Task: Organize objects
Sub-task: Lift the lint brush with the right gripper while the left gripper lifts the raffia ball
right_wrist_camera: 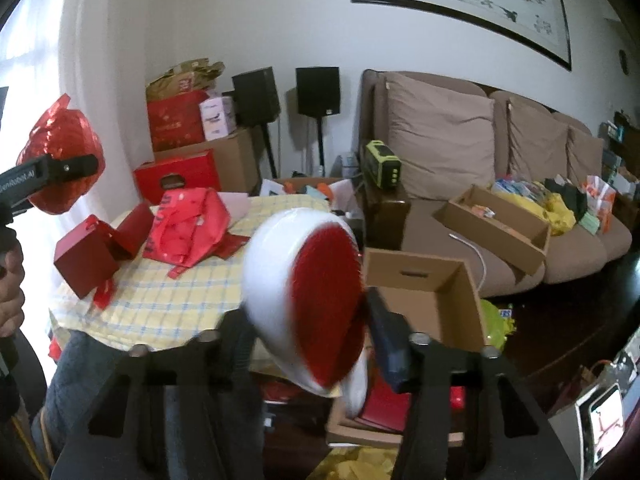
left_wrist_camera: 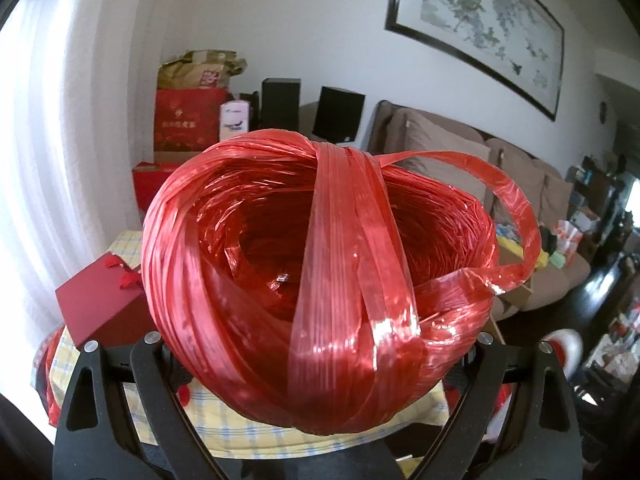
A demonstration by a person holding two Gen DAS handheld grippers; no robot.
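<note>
My left gripper [left_wrist_camera: 320,364] is clamped wide around a ball of red plastic twine [left_wrist_camera: 320,280]. My right gripper [right_wrist_camera: 316,344] pinches a red-and-white bowl [right_wrist_camera: 308,300], tilted, over the checked tablecloth's [right_wrist_camera: 168,304] right edge.

R claw [right_wrist_camera: 308,320] grips red/white bowl [right_wrist_camera: 304,300] above checked table [right_wrist_camera: 160,304].

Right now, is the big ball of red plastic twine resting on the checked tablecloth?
No. In the right wrist view the red twine ball hangs in the left gripper, clear above the tablecloth.

Daylight from the curtained window [left_wrist_camera: 36,160] overexposes the left; fisheye-bent, vignetted edges; right wrist view motion-blurred.
</note>
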